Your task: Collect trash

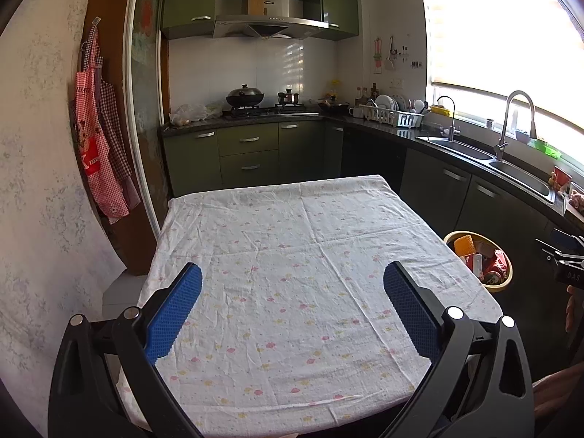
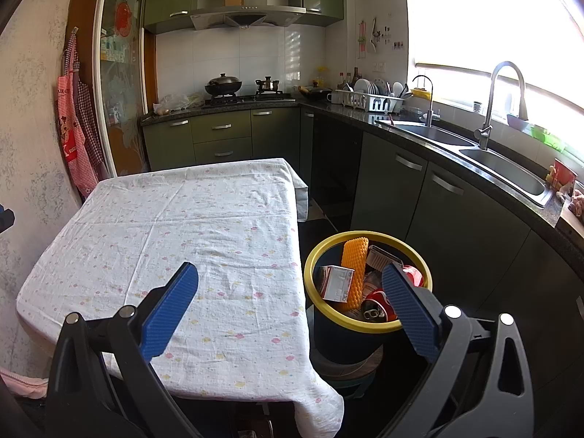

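Note:
A dark bin with a yellow rim [image 2: 365, 235] stands on the floor right of the table; it also shows in the left wrist view [image 1: 505, 283]. It holds an orange foam piece [image 2: 354, 262], a small carton [image 2: 337, 283] and crushed red cans [image 2: 377, 301]. The table [image 1: 292, 255] wears a white flowered cloth [image 2: 182, 219] with nothing on it. My left gripper [image 1: 292, 281] is open and empty over the table's near half. My right gripper [image 2: 290, 281] is open and empty, straddling the table's right edge and the bin.
Dark green cabinets and a black counter run along the back and right, with a stove and wok [image 1: 244, 96], a dish rack [image 1: 392, 113] and a double sink [image 2: 507, 171]. Aprons [image 1: 98, 138] hang on the left wall. The other gripper shows at the right edge of the left wrist view [image 1: 565, 262].

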Motion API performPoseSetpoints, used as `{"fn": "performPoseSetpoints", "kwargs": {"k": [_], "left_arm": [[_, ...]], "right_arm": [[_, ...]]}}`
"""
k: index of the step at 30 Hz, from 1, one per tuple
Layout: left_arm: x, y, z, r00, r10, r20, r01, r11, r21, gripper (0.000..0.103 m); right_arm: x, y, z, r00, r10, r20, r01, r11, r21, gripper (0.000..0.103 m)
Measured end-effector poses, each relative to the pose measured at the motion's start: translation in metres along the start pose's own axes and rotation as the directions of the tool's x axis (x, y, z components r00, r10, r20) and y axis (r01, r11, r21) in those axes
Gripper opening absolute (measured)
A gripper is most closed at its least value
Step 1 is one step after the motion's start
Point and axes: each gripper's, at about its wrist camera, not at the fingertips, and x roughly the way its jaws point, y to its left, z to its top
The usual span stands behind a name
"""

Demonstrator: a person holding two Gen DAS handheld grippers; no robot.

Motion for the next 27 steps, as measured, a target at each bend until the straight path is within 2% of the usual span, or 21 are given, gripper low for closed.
{"fn": "performPoseSetpoints", "kwargs": {"k": [20, 23, 27], "left_arm": [[0.006, 0.004, 0.002, 0.999, -0.032, -0.004, 0.031, 0.999, -0.029, 0.098], [0.019, 0.008, 0.005, 0.998, -0.037, -0.042, 0.035, 0.999, -0.040, 0.098], [0.065, 0.021, 0.015, 0.994, -0.003, -0.106, -0.001, 0.999, -0.039, 0.098]], "right_arm": [[0.004, 0.007, -0.005, 1.000, 0.003, -0.009, -0.003, 1.000, 0.001, 0.096], [0.009, 0.011, -0.003, 1.000, 0.016, -0.011, -0.016, 1.000, -0.001, 0.096], [0.032, 0.019, 0.013, 0.999, 0.033, -0.019, -0.034, 0.999, -0.020, 0.096]]}}
